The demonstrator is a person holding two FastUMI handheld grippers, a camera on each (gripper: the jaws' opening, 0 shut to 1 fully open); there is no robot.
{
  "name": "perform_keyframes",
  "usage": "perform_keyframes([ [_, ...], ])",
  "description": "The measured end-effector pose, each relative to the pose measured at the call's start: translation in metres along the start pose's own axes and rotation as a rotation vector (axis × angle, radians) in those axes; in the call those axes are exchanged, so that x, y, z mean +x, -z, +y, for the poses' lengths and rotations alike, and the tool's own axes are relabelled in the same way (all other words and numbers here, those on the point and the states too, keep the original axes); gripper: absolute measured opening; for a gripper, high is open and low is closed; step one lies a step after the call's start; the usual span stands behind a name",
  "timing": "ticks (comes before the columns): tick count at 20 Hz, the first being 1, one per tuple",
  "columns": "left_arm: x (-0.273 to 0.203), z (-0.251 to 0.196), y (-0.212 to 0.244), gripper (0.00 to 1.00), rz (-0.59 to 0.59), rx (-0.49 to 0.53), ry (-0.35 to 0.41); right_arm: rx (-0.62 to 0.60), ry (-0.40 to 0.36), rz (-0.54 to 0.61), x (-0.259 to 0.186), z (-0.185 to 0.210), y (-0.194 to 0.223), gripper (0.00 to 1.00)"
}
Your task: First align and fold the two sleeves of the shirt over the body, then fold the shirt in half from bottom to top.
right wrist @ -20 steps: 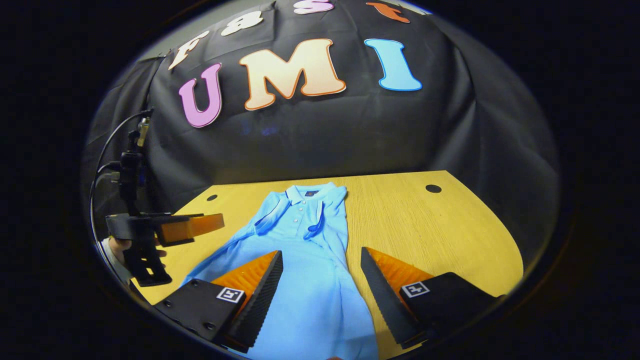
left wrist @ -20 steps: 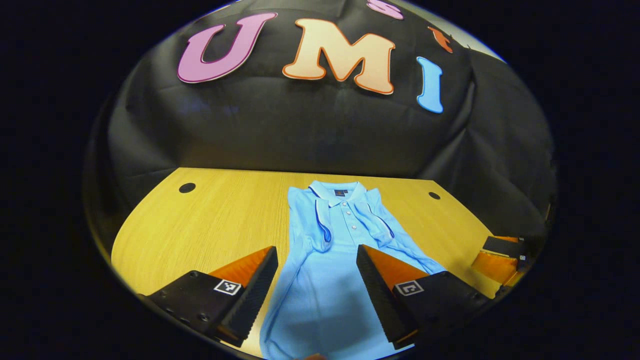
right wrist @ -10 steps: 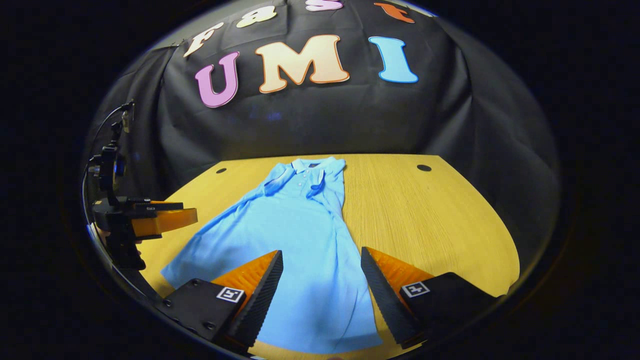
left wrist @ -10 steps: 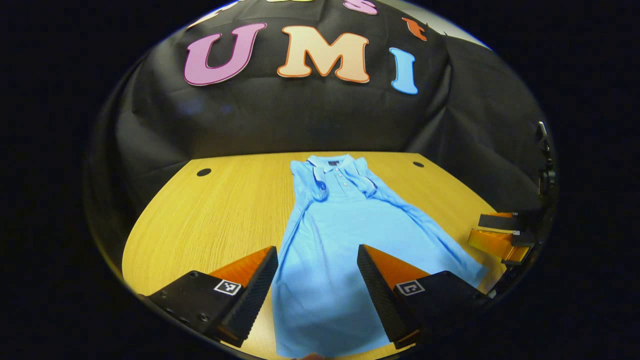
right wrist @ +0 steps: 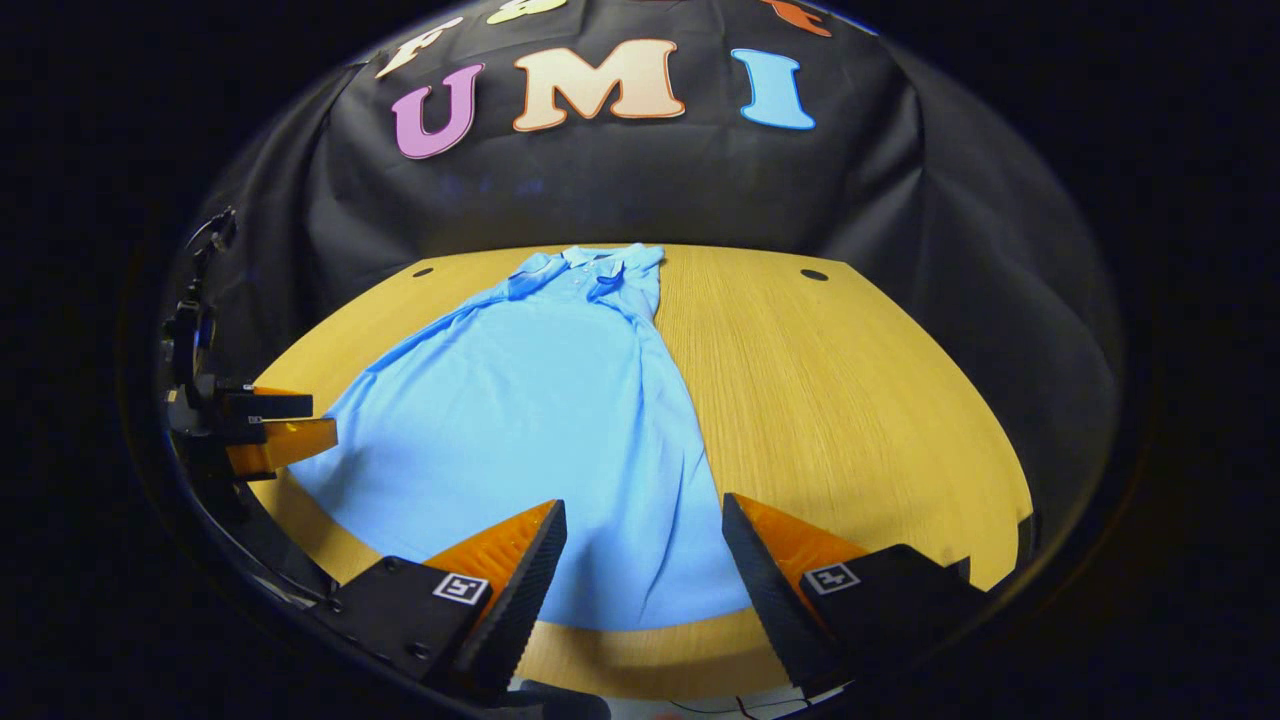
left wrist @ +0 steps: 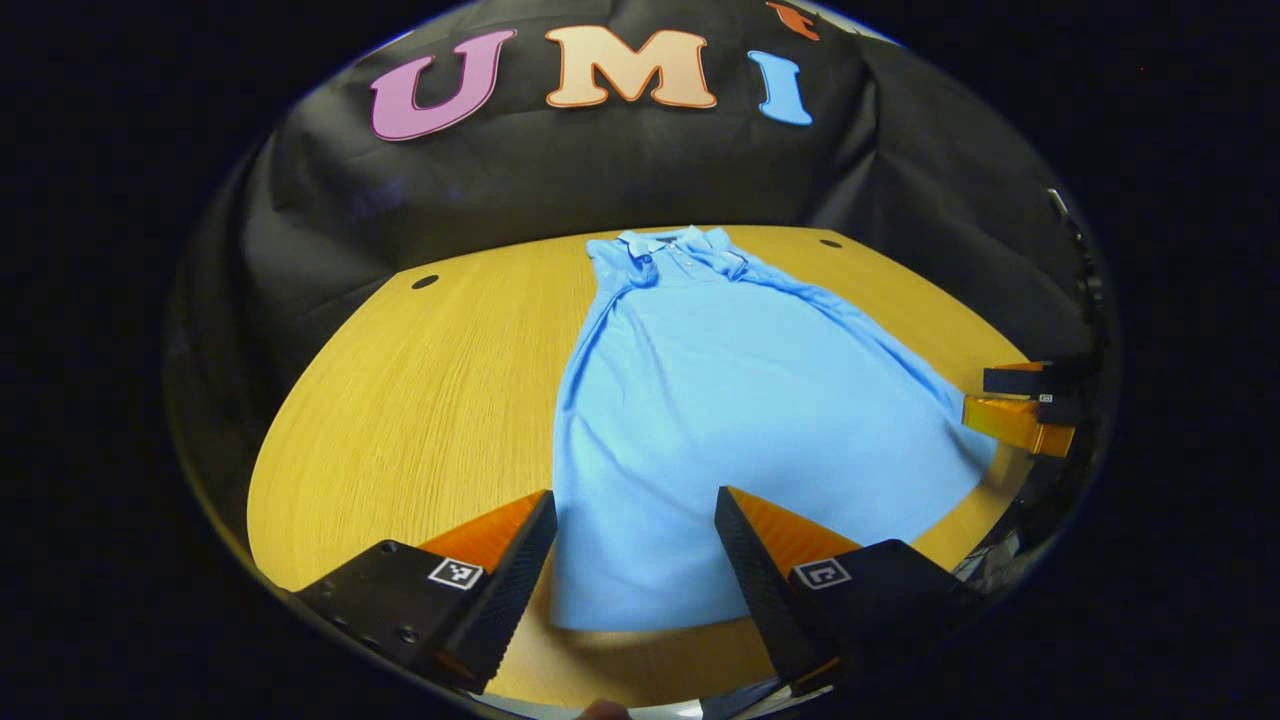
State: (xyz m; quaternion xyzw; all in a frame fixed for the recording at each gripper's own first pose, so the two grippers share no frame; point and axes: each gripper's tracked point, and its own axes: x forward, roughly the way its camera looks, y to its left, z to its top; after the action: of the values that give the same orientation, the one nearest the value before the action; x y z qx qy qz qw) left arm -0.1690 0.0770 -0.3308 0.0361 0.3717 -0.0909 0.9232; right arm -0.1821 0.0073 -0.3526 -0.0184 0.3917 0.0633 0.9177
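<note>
In the left gripper view, the left gripper (left wrist: 634,560) is hanging with its jaws spread wide and nothing between them, over the near hem of the light blue shirt (left wrist: 720,400). Each finger is carrying a small square black-and-white marker; no words can be read on them. In the right gripper view, the right gripper (right wrist: 642,570) is likewise standing wide apart and empty, just above the hem at the shirt's other lower corner.

The shirt is lying flat on the wooden table (left wrist: 420,400), collar (left wrist: 655,243) at the far end near the black cloth, hem toward the table's near edge. Both short sleeves are lying folded in over the chest beside the button placket. A small dark tag is sitting inside the collar, too small to read.

Each view is also catching the other gripper off to the side near the shirt's lower corner. Two dark round holes are showing in the tabletop's far corners, one (right wrist: 813,274) well apart from the shirt.
</note>
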Motion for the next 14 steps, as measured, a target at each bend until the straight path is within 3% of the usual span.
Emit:
perform_keyframes([
  [3, -0.002, -0.001, 0.012, 0.96, 0.02, -0.013, 0.001, -0.009, 0.002, 0.035, 0.001, 0.0, 0.015, 0.98],
  [4, -0.002, 0.0, 0.018, 0.96, 0.043, -0.012, 0.004, -0.013, 0.003, 0.052, 0.002, 0.001, 0.021, 0.94],
  [5, -0.002, 0.0, 0.015, 0.96, 0.018, -0.007, 0.004, -0.017, -0.002, 0.077, 0.002, 0.001, 0.028, 0.98],
  [8, -0.001, -0.004, 0.016, 0.98, 0.02, -0.03, 0.027, 0.017, 0.001, 0.077, 0.005, 0.002, 0.025, 0.98],
  [9, -0.003, -0.004, 0.019, 0.97, 0.025, -0.038, 0.033, 0.009, -0.004, 0.077, 0.006, 0.004, 0.025, 0.94],
  [10, -0.002, -0.006, 0.017, 0.98, 0.01, -0.027, 0.044, 0.005, -0.018, 0.079, 0.005, 0.008, 0.027, 0.99],
  [11, -0.001, -0.014, 0.018, 0.97, 0.015, -0.016, 0.071, 0.005, -0.037, 0.076, 0.006, 0.014, 0.026, 0.92],
  [12, -0.001, -0.019, 0.015, 0.83, 0.004, -0.01, 0.082, 0.001, -0.055, 0.071, 0.003, 0.021, 0.026, 0.83],
  [13, 0.001, -0.026, 0.016, 0.72, 0.0, -0.009, 0.097, 0.003, -0.071, 0.064, 0.002, 0.027, 0.027, 0.62],
  [14, 0.0, -0.033, 0.015, 0.54, -0.01, -0.017, 0.11, 0.015, -0.085, 0.061, 0.003, 0.034, 0.028, 0.41],
])
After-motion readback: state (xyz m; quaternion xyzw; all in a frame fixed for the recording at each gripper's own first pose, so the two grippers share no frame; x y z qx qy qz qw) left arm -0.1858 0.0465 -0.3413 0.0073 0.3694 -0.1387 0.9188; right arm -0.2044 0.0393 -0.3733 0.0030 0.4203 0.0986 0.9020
